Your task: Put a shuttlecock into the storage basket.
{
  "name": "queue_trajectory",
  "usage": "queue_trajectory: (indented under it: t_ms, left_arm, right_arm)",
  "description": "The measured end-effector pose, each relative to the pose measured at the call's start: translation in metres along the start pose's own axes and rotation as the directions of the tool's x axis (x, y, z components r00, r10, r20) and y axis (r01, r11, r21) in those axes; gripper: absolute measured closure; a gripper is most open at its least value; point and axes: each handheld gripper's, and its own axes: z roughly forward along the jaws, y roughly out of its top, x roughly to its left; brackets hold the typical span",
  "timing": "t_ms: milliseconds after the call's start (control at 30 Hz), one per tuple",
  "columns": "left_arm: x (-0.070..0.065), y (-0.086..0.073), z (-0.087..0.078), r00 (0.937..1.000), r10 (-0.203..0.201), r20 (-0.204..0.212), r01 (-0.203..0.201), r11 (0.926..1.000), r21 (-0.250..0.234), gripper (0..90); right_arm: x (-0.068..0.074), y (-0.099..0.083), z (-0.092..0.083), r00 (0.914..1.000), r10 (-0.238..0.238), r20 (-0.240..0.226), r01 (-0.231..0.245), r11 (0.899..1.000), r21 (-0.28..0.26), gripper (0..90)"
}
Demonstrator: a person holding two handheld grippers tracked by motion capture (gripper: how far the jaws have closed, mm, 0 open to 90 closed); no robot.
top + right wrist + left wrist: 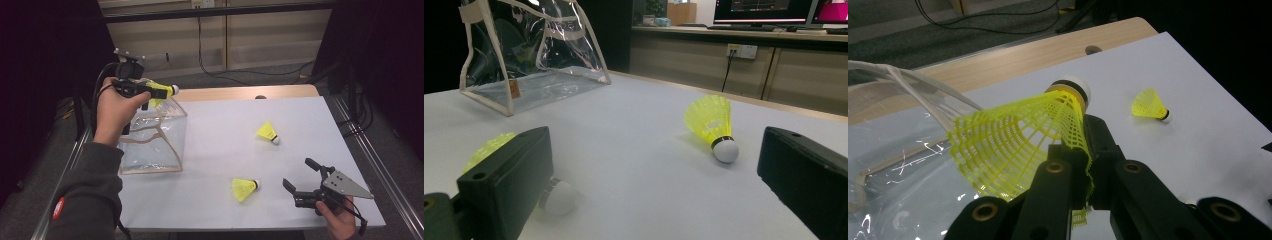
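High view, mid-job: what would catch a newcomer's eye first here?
The left tool is shut on a bright yellow shuttlecock, held above the clear plastic bag at the table's left. Two more yellow shuttlecocks lie on the white table: one mid-right, one near the front, beside the open right tool.

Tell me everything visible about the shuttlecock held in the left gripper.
The held shuttlecock has a neon-yellow mesh skirt that looks like plastic, a dark band and a white rounded cap. The left gripper is shut on the skirt, squashing its edge between the black jaws. It lies roughly level, cap pointing away from the hand, raised above the open top of the clear bag at the table's left side. Nothing but the jaws touches it.
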Motion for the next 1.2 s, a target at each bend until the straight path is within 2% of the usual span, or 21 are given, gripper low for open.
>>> queue_trajectory:
  t_ms: [1200]
  left_arm:
    - [0.019, -0.008, -0.008, 0.9979, -0.044, -0.048, 0.044, 0.999, -0.007, 88.9]
  right_arm:
    - [0.0, 0.0, 0.0, 1.0, 0.0, 0.0, 0.0, 1.0, -0.001, 1.1]
